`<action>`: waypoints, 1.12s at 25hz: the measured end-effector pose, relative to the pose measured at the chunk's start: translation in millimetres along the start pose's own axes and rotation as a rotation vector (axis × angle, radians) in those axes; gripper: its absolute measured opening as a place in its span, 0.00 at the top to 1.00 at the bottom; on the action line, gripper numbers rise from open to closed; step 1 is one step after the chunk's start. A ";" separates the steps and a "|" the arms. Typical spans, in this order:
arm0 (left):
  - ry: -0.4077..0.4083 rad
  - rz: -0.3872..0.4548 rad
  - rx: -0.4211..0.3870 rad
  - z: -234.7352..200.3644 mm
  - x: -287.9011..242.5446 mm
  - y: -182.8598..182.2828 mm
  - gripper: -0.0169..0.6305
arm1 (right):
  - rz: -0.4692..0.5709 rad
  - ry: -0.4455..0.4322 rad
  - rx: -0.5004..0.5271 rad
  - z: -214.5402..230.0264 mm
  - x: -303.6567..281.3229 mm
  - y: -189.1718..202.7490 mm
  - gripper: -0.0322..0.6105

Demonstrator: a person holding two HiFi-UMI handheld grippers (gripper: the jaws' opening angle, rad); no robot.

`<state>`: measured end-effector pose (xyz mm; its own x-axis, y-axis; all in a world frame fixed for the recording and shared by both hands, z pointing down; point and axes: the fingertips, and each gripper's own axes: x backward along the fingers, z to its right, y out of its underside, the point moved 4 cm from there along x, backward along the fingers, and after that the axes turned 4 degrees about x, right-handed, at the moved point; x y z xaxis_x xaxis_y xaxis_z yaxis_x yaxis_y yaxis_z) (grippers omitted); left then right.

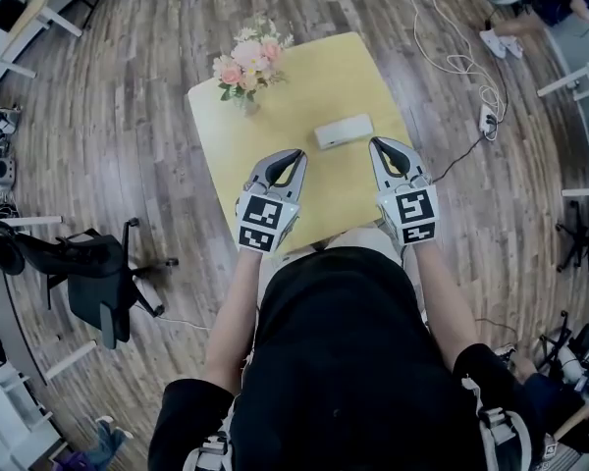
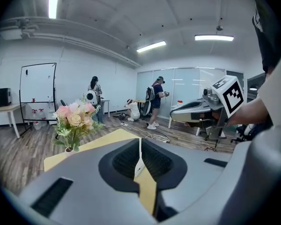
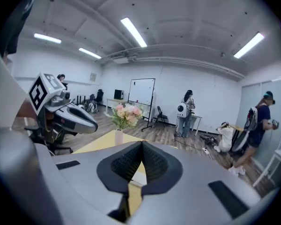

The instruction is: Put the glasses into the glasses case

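**Case closed on the table, both grippers clenched empty**

The white oblong glasses case (image 1: 344, 130) lay shut near the middle of the square yellow table (image 1: 319, 72). Just short of it, the left gripper (image 1: 296, 154) and right gripper (image 1: 376, 143) hovered side by side, jaws pressed together on nothing. A pink flower bouquet in its vase (image 1: 247, 65) stood at the far left corner

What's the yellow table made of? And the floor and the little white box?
Table: probably painted or laminated board; smooth, matte yellow, no grain.
Floor: wood or wood-look planks; visible grain and seams.
Box: unclear, maybe plastic; smooth, pale, rounded.
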<state>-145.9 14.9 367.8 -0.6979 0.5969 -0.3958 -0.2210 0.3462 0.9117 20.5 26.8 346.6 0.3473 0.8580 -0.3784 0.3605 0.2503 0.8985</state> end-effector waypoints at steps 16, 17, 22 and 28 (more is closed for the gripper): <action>0.036 0.032 0.068 7.2 -1.1 -2.3 0.92 | 0.053 -0.062 -0.177 6.3 13.4 3.9 0.93; 0.035 0.034 0.071 6.4 -1.3 -2.3 0.92 | 0.053 -0.069 -0.173 5.2 12.4 3.6 0.93; 0.033 0.034 0.079 6.3 -1.8 -1.6 0.92 | 0.056 -0.085 -0.178 3.2 11.1 2.7 0.93; 0.033 0.024 0.082 6.7 -5.5 4.0 0.92 | 0.050 -0.098 -0.158 2.6 7.7 5.0 0.93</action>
<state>-138.4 17.9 372.9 -0.7248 0.5817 -0.3692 -0.1486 0.3913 0.9082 27.2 33.4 347.6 0.4466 0.8256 -0.3450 0.2026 0.2822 0.9377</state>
